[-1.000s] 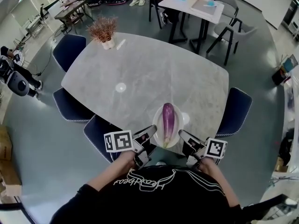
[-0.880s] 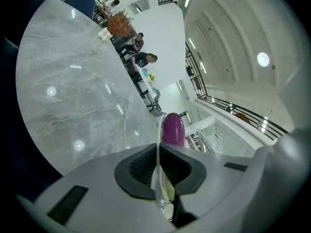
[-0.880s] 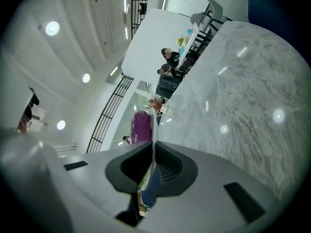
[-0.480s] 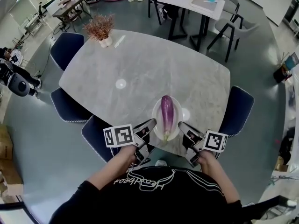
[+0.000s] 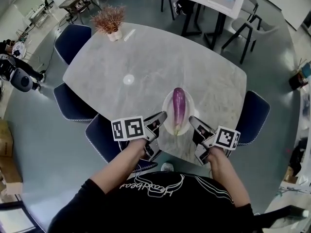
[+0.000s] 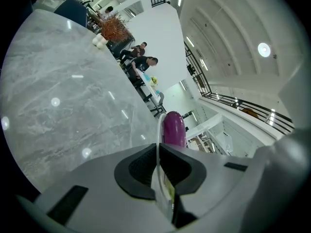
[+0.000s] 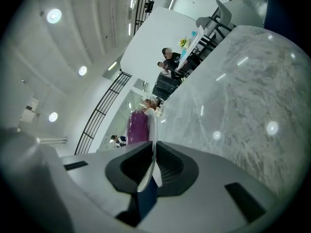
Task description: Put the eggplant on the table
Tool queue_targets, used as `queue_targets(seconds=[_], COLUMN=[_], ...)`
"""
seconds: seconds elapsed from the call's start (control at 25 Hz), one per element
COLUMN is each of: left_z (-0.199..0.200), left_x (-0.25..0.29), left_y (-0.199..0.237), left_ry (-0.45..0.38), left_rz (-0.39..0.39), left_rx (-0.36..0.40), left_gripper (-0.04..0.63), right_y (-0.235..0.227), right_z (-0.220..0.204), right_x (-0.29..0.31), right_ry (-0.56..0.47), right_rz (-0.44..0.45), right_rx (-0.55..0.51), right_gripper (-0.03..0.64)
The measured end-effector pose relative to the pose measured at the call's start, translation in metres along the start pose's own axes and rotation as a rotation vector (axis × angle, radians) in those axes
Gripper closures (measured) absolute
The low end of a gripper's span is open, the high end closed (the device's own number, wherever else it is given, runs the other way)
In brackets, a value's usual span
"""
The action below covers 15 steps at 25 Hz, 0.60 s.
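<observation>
Left gripper (image 5: 162,116): jaws clamped on the left rim of the white plate (image 5: 190,106).
Eggplant (image 5: 179,103): lies lengthwise on the plate, which is over the near edge of the worktop (image 5: 146,67); plate-to-worktop contact cannot be told.
Handling: judged firm, light and smooth-skinned, so it may roll if the plate tilts.
Grip point: mid-body, across the width.
Right gripper (image 5: 192,121): jaws clamped on the right rim.

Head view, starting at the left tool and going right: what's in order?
Left tool → long purple eggplant on the round white plate → right tool → dark blue chair.
</observation>
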<state>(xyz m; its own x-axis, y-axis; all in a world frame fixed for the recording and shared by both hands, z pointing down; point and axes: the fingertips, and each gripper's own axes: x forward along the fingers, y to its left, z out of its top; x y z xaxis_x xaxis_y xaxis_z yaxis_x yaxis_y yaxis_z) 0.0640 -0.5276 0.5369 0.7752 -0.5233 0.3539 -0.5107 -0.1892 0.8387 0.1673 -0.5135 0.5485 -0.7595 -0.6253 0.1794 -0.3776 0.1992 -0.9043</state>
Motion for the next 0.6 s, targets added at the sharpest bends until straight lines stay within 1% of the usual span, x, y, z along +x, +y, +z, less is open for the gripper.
queue_targets(seconds=[0.12, 0.28, 0.4, 0.6], left_z=[0.007, 0.012, 0.011, 0.008], left_x=[0.006, 0.013, 0.022, 0.037], left_y=[0.009, 0.023, 0.038, 0.062], left_ry=[-0.001, 0.006, 0.021, 0.043], left_rz=[0.016, 0.053, 0.081, 0.125], left_rx=[-0.011, -0.010, -0.025, -0.035], left_gripper=[0.571, 0.569, 0.570, 0.569], right_y=[-0.001, -0.020, -0.031, -0.053], right_z=[0.008, 0.010, 0.009, 0.007], right_x=[0.012, 0.019, 0.027, 0.036], right_ry=[0.008, 0.031, 0.046, 0.061], right_rz=[0.013, -0.062, -0.075, -0.128], right_rx=[-0.006, 0.004, 0.013, 0.034], right_gripper=[0.598, 0.598, 0.598, 0.598])
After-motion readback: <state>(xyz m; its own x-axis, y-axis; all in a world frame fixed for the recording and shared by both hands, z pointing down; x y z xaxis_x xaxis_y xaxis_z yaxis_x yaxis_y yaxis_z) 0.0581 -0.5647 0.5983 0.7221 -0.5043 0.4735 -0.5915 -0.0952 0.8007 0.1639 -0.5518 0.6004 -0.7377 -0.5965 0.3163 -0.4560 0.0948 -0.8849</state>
